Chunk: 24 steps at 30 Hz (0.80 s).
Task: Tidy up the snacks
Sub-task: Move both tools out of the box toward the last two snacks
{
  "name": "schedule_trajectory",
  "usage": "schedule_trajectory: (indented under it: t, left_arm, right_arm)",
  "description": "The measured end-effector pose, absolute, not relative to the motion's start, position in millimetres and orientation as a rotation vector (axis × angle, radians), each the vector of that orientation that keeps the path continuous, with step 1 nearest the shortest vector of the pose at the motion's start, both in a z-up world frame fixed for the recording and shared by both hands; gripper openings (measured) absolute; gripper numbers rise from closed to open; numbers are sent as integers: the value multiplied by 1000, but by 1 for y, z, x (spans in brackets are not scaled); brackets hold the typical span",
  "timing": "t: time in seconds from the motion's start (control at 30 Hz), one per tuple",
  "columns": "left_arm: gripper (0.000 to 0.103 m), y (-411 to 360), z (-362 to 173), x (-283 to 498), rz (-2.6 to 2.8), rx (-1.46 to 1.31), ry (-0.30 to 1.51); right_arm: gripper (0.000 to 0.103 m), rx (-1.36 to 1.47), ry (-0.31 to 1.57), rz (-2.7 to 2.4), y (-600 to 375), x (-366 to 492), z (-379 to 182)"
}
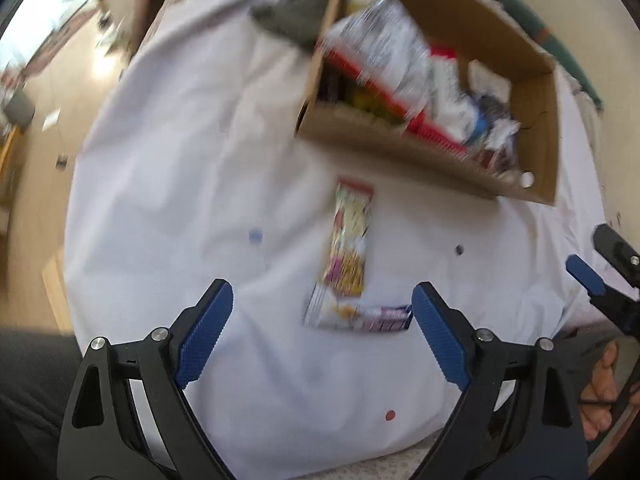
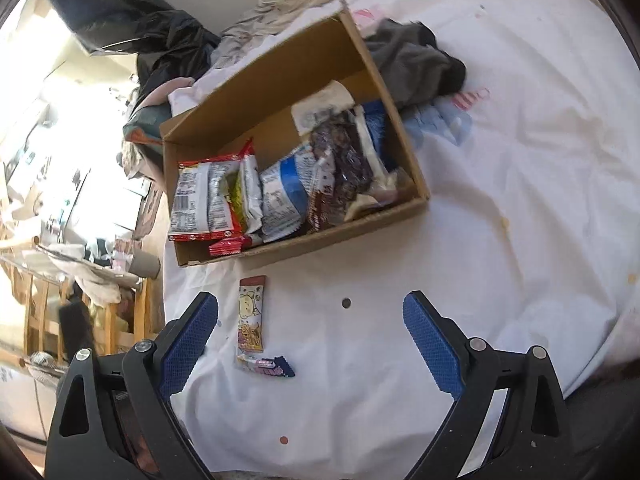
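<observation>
Nearest the left wrist camera, the left gripper (image 1: 322, 312) stands wide apart with nothing between its blue ribbed pads, poised over a white cloth-covered table (image 1: 192, 168); the right gripper (image 2: 310, 322) is likewise spread wide and empty in its own view, and part of it shows at the right edge of the left view, with a hand (image 1: 600, 392) below it. Just ahead of both lie two loose snacks on the cloth: a small purple-and-white wrapped bar (image 2: 266, 365) lying crosswise, and touching its far side a long pale-yellow packet with a cartoon figure and red top (image 2: 252, 312), which points toward the box. Small coloured dots mark the cloth around them. Farther on sits an open brown cardboard box (image 2: 408, 160) holding red-and-silver packets (image 2: 200, 204), a blue-and-white bag (image 2: 282, 200) and a dark brown packet (image 2: 344, 164). Beyond the box's far corner lies a crumpled grey and black garment (image 2: 416, 64).
</observation>
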<state>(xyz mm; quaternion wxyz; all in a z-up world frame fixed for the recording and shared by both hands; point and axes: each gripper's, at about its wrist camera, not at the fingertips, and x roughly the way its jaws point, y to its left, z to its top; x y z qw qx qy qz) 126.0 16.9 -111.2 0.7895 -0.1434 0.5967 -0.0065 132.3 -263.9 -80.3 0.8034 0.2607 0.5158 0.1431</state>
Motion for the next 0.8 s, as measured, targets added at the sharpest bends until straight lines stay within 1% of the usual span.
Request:
schedule_trajectory:
  t: [0.07,0.2,0.37,0.47,0.6,0.8]
  left_arm:
    - [89,8,-120,122,15,-311,1296]
    - [89,-27,-133,114,18,-216,1293]
    - [89,-58,-151,107,5,-80,1244]
    - [89,-60,-158,107,31,-30,1233]
    - [91,-59,-170,109,34,-69,1260]
    - [91,-74,-172,112,30,-22,1234]
  right_arm:
    - [96,544,1114,292,-264,133,-82]
    - [96,568,1120,277,-269,135,-85]
    - [96,590,1135,274,-271,136,-89]
    - [96,593,1149,284,-270,137,-91]
    - [96,589,1159,280,-270,138,-94]
    - [96,605,1167,293,-267,140,-96]
